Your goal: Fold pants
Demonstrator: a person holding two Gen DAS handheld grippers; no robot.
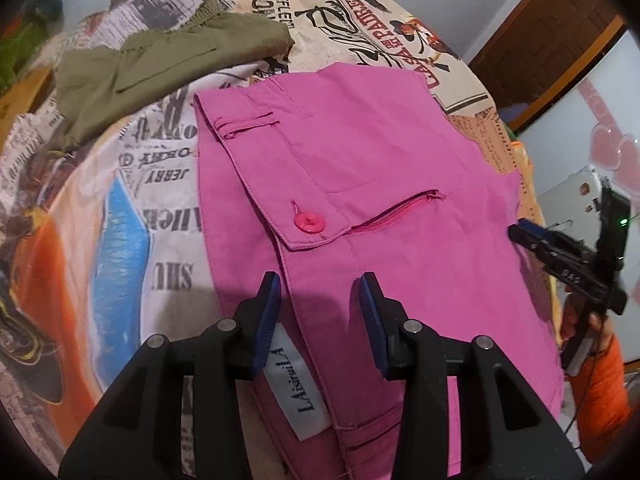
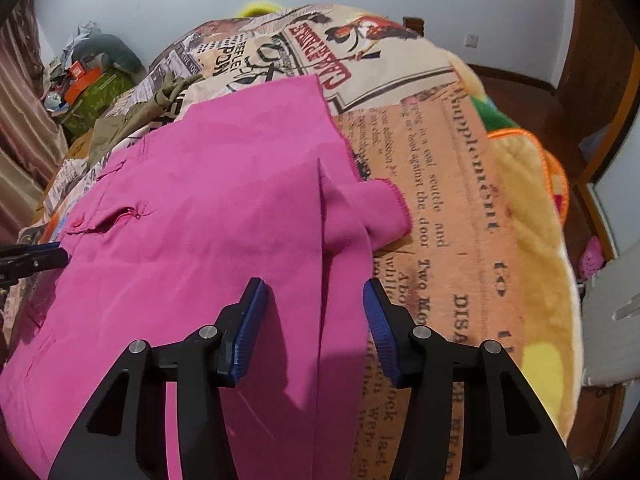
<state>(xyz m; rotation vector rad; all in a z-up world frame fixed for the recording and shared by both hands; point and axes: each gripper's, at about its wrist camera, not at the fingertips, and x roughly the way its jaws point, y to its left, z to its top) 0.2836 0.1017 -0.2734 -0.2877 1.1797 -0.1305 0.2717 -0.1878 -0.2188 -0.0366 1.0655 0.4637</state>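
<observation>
Pink pants (image 1: 360, 168) lie folded flat on a bed with a newspaper-print blanket (image 1: 160, 184). A pink button (image 1: 309, 222), a zip pocket and a white label (image 1: 298, 384) show at the waist end. My left gripper (image 1: 318, 292) is open just above the waist end, holding nothing. My right gripper (image 2: 312, 300) is open above the leg end of the pants (image 2: 208, 200), near their right edge, where a hem corner (image 2: 384, 208) sticks out. The right gripper also shows in the left wrist view (image 1: 520, 234), at the pants' right edge.
Olive-green pants (image 1: 160, 64) lie crumpled at the far left of the bed. A yellow and orange plush blanket (image 2: 532, 208) lies along the bed's right side. Cluttered boxes (image 2: 88, 88) stand by the wall at the left. A wooden door (image 1: 532, 40) is at the right.
</observation>
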